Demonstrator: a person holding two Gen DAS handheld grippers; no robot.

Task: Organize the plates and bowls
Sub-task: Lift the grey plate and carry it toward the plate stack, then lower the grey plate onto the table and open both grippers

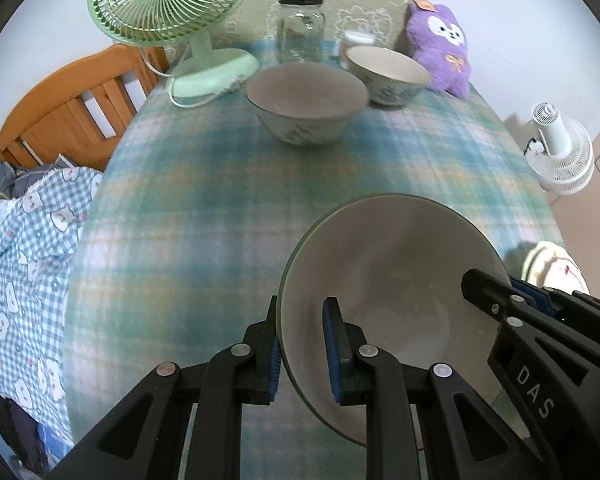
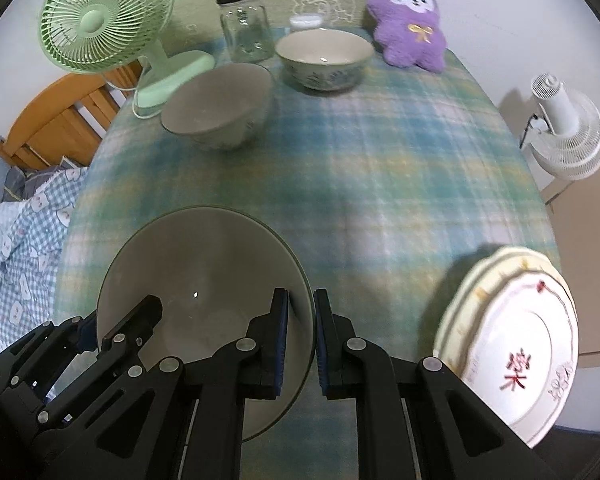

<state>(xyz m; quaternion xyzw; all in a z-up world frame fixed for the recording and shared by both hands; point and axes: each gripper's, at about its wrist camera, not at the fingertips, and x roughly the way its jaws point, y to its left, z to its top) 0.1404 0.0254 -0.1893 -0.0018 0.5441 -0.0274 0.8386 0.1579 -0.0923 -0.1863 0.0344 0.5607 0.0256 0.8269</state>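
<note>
A wide grey bowl (image 1: 396, 264) (image 2: 204, 256) hangs over the near part of the plaid tablecloth (image 1: 220, 200), held at both sides. My left gripper (image 1: 304, 320) (image 2: 116, 320) is shut on the bowl's left rim, one finger inside and one outside. On the opposite rim my right gripper (image 2: 300, 312) (image 1: 508, 284) is shut the same way. Farther back stands a second grey bowl (image 1: 306, 100) (image 2: 220, 108). Behind it to the right sits a white patterned bowl (image 1: 388, 72) (image 2: 324, 56). Stacked plates (image 2: 512, 340) (image 1: 552, 268) lie at the near right edge.
At the back of the table stand a green fan (image 1: 168, 8), a glass jar (image 1: 302, 28) and a purple plush toy (image 1: 440, 48). A wooden bed frame (image 1: 68, 108) with checked bedding (image 1: 20, 260) lies left. A white fan (image 2: 568, 132) is off the right edge.
</note>
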